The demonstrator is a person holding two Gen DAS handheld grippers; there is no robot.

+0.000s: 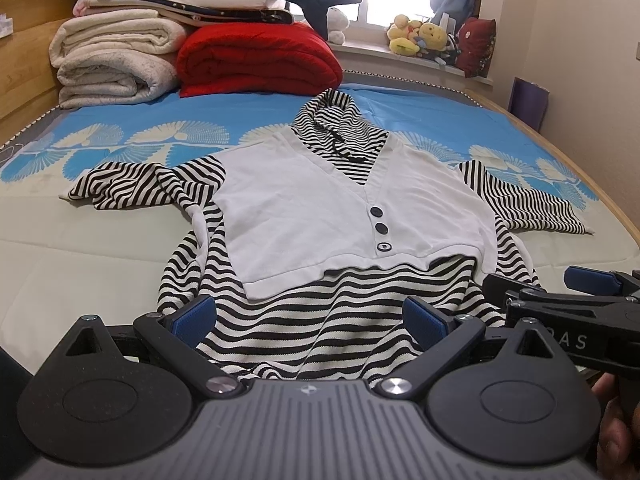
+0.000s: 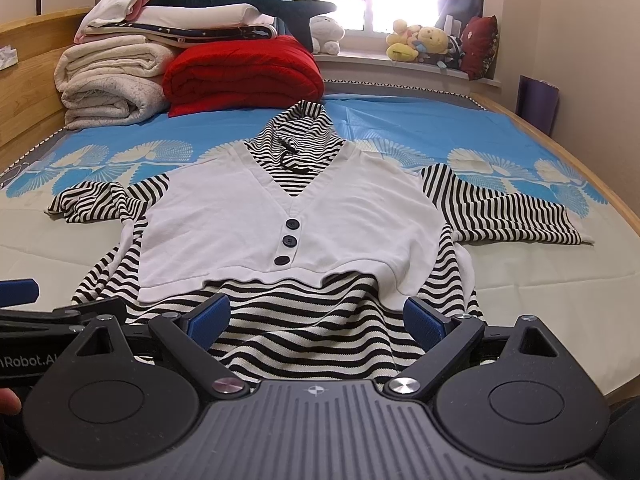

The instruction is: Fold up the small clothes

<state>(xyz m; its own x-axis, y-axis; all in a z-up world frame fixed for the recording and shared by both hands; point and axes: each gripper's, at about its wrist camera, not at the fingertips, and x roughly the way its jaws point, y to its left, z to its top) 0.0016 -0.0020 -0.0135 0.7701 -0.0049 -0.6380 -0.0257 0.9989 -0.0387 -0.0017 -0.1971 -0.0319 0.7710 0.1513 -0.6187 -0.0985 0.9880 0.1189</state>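
Observation:
A small black-and-white striped hooded top with a white buttoned vest panel [image 1: 320, 208] lies face up on the bed, sleeves spread to both sides, hood pointing to the far end; it also shows in the right wrist view [image 2: 288, 220]. My left gripper [image 1: 310, 316] is open, its blue pads just above the striped hem at the near edge. My right gripper [image 2: 316, 316] is open over the same hem, further right. Each gripper shows at the edge of the other's view, the right gripper [image 1: 560, 284] and the left gripper [image 2: 24, 292]. Neither holds cloth.
The bed [image 1: 80, 248] has a cream and blue patterned sheet. Folded cream blankets [image 1: 116, 64] and a red quilt [image 1: 256, 60] are stacked at the far left. Plush toys [image 1: 424, 36] sit on the windowsill. A wooden bed rim [image 1: 580, 160] runs along the right.

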